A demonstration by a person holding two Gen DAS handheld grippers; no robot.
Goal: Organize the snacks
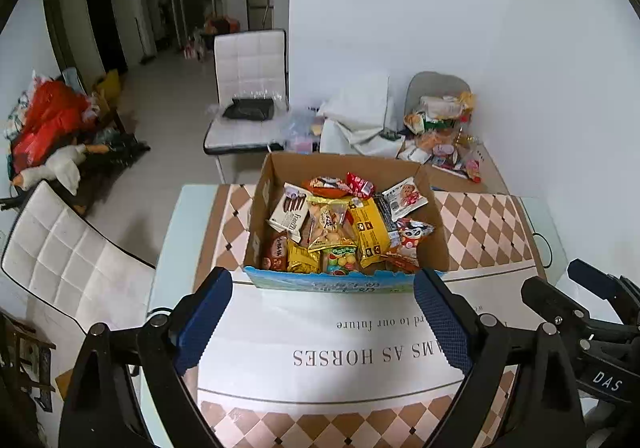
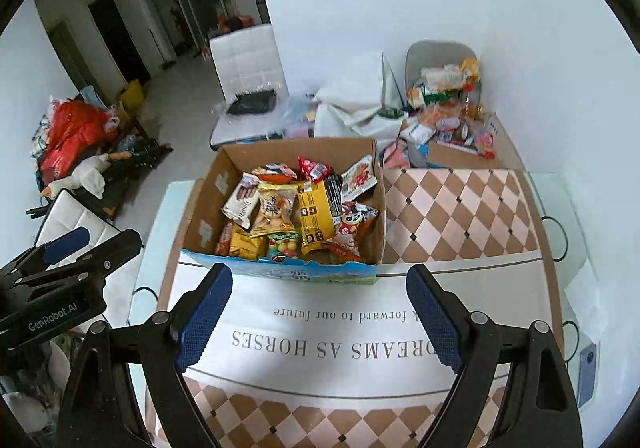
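Observation:
An open cardboard box (image 1: 436,232) (image 2: 202,207) stands on the table, full of snack packets (image 1: 340,228) (image 2: 296,207): yellow, white, red and orange bags. A second heap of snacks (image 1: 444,135) (image 2: 452,115) lies at the far right end by the wall. My left gripper (image 1: 324,312) is open and empty, held above the table just in front of the box. My right gripper (image 2: 320,308) is open and empty, beside it, also in front of the box. Each gripper shows at the edge of the other's view.
The table has a checkered runner with a white printed band (image 1: 328,344) (image 2: 320,336). White padded chairs (image 1: 248,87) (image 1: 60,260) stand behind and left of the table. Bags and clutter (image 1: 52,119) lie on the floor at left. A white wall runs along the right.

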